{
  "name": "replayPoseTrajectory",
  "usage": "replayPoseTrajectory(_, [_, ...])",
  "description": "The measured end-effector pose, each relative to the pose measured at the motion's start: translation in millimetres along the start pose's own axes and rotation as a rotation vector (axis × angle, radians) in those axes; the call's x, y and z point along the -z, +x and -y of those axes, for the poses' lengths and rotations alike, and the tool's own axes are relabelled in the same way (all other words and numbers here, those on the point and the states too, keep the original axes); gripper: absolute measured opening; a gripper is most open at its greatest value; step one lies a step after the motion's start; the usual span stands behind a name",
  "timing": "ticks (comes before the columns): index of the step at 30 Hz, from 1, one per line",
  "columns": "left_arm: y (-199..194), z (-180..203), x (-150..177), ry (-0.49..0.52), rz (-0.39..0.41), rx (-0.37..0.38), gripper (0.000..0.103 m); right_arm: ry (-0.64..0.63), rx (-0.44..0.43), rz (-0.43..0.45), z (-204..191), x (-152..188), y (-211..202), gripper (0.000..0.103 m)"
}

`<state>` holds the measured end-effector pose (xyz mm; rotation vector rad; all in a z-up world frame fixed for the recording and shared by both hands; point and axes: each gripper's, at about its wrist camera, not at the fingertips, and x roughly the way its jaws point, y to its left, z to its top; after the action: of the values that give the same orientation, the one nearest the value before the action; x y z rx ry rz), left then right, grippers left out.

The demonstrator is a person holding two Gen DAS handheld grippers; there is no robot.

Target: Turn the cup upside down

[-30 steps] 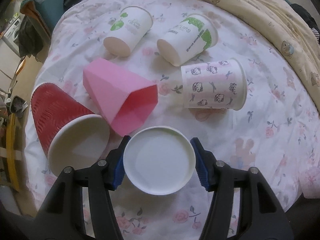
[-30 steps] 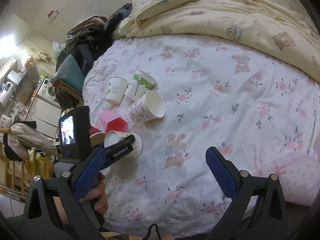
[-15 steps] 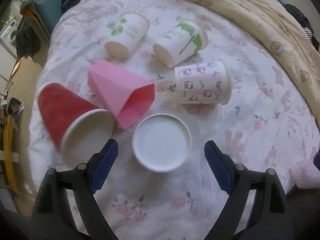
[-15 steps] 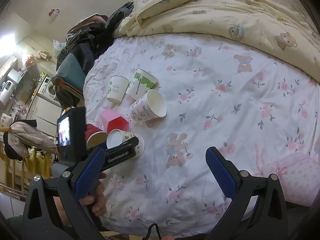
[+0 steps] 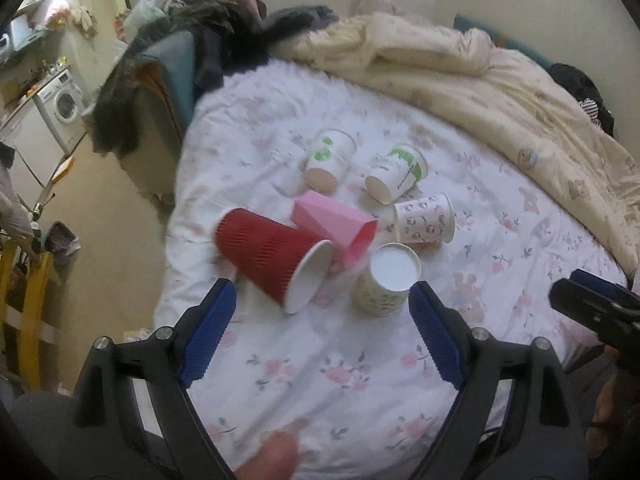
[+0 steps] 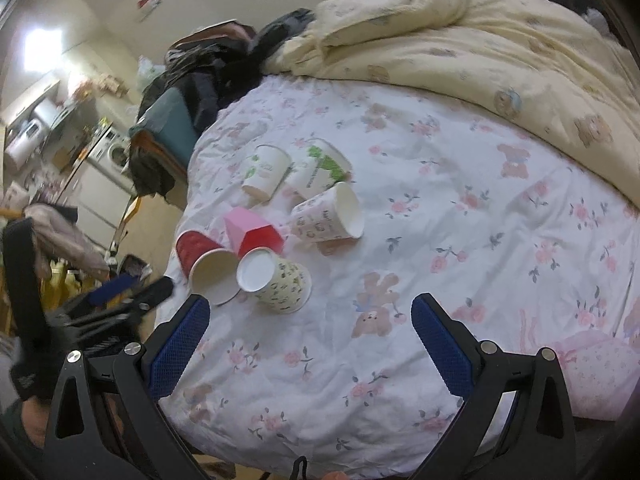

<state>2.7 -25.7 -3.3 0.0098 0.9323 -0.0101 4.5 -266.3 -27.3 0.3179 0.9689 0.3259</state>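
Six cups on the bed (image 5: pixel 360 360). Patterned cup (image 5: pixel 386 282) stands upside down, base up, just beside the lying red cup (image 5: pixel 272 256) and pink cup (image 5: pixel 334 226). Left gripper (image 5: pixel 320 336) fingers apart, holding nothing; right gripper (image 6: pixel 308 338) fingers apart, holding nothing.

Floral-sheeted bed (image 6: pixel 460 240) carries six paper cups (image 6: pixel 280 284), cream quilt (image 6: pixel 480 48).

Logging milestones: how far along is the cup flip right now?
Looks done: the patterned paper cup stands upside down on the bedsheet, base up, beside the red cup. In hand: nothing; the left gripper and right gripper are open and clear of it. Left: nothing obvious; the other cups lie on their sides.
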Motion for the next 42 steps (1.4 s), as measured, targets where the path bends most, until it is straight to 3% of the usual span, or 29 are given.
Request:
replayPoseTrajectory(5, [-23,-17,13,-0.029,0.067,-0.001,0.086,-0.069,0.026,0.015,-17,7,0,0.103])
replayPoseTrajectory(8, [-29,-23,20,-0.041,0.107,-0.002,0.095,-0.101,0.039,0.028,-26,11,-1,0.103])
replayPoseTrajectory(11, [-28,-28,25,-0.056,0.127,0.005,0.096,-0.131,0.058,0.035,-37,17,2,0.103])
replayPoseTrajectory(14, [-25,-32,31,-0.090,0.121,0.014,0.103,-0.167,0.077,0.049,-46,21,4,0.103])
replayPoseTrajectory(22, [-17,-39,33,-0.134,0.093,0.013,0.103,-0.195,0.116,0.067,-55,19,12,0.103])
replayPoseTrajectory(42, [-13,-35,32,-0.123,0.079,0.014,0.103,-0.185,0.129,0.061,-54,19,17,0.103])
